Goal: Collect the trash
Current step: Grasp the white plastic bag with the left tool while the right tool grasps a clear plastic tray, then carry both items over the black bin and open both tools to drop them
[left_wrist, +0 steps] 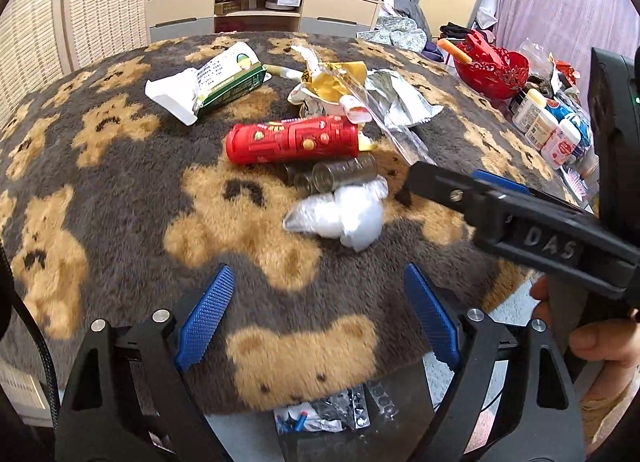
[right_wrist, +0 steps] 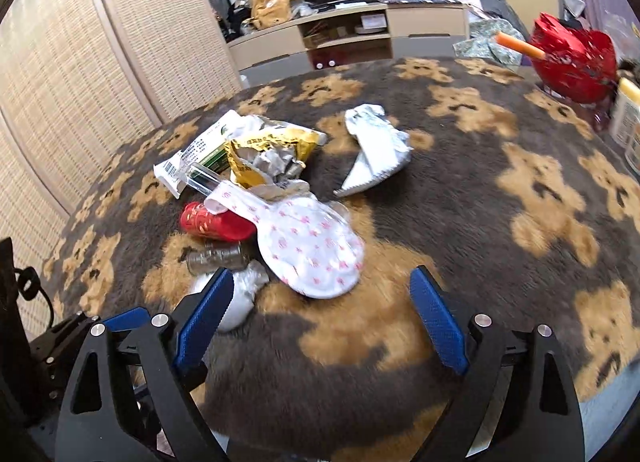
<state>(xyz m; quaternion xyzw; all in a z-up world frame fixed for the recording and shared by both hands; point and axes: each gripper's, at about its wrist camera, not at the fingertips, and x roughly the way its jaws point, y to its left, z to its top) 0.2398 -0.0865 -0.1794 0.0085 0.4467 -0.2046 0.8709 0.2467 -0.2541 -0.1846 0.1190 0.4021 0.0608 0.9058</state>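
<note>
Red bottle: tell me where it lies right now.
In the left wrist view the red bottle lies on its side mid-blanket, just beyond the clear glass vials, with the green-and-white box farther back left.

Bear-print blanket [left_wrist: 120, 189] — red bottle [left_wrist: 292, 137], wrappers [left_wrist: 340, 81].

Both views are pretty bright, daylight-ish and even. Heavy fisheye bend with dark rounded corners. Motion blur smears the fuzzy blanket [left_wrist: 120, 189] toward the lower half of each frame, and soft shadows pool under each claw at the bottom.
</note>
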